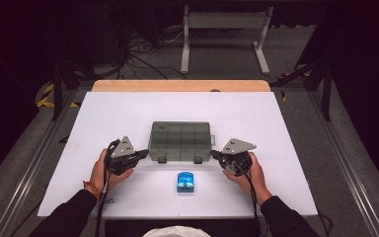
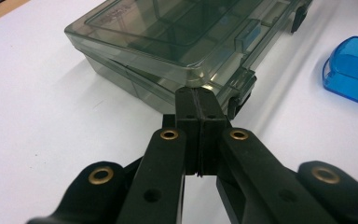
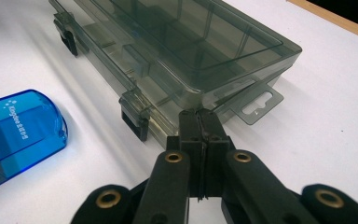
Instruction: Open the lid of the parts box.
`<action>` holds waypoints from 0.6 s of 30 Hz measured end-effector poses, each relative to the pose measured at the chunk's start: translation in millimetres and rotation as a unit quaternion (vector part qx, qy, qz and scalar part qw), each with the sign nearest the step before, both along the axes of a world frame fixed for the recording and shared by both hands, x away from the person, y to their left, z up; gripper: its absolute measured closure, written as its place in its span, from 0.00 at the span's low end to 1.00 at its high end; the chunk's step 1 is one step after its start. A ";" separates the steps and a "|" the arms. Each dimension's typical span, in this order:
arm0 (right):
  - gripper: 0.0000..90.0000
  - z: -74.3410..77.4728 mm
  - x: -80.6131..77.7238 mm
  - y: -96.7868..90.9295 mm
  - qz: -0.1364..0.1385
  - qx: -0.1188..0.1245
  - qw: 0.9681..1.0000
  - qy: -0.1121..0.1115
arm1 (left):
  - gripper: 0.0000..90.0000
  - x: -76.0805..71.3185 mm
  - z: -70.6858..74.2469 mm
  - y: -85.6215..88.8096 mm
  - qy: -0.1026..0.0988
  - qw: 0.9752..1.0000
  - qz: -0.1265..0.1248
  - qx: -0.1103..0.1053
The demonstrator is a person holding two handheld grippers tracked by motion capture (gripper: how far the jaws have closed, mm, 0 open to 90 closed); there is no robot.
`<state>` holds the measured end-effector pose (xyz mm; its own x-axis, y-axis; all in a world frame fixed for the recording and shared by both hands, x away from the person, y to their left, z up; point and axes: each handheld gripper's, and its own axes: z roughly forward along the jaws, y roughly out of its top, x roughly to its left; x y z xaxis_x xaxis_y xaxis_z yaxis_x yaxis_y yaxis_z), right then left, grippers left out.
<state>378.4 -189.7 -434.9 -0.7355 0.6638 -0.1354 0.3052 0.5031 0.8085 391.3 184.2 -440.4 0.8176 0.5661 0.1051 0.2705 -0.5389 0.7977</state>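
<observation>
Broadly, a flat white rectangular table top (image 1: 128,118) carries the work, with a pale wooden strip (image 1: 180,85) along its far edge at twelve o'clock. At the table's centre lies a smoke-grey translucent plastic organiser box (image 1: 180,140), lid closed, internal dividers visible through it, two dark latches on its near side at six o'clock. A perforated hang tab (image 3: 256,105) projects from the box's end nearest the right gripper.

At nine o'clock of the box, the left gripper (image 1: 139,155), black with a grey three-cornered plate on top, is held in the person's left hand (image 1: 100,170). In the left gripper view its jaws are clenched flat against each other with nothing between them, tips right at the box's near left corner (image 2: 200,79); contact cannot be confirmed.

At three o'clock of the box, the right gripper (image 1: 216,155) sits in the right hand (image 1: 250,173). Its jaws are likewise pressed together and empty, tips just beside the near right corner (image 3: 193,100), below the hang tab.

At six o'clock of the box, apart from it and between the two hands, rests a small blue translucent plastic case (image 1: 185,181) with white lettering, touched by neither gripper.
</observation>
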 end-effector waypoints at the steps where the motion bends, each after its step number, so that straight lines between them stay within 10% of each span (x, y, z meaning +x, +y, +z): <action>1: 1.00 -0.3 0.1 0.2 -0.001 0.000 1.000 -0.001 | 1.00 0.1 0.0 -0.1 0.001 1.000 0.000 0.000; 18: 0.78 -0.3 3.4 -0.3 -0.027 0.005 0.999 -0.024 | 0.82 -2.0 2.6 0.7 -0.023 1.000 0.016 -0.006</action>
<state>381.8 -190.0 -435.2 -0.6918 0.7035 -0.1628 0.2927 0.4792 0.8275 389.3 184.9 -437.8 0.7937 0.5931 0.1353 0.2506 -0.5214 0.8156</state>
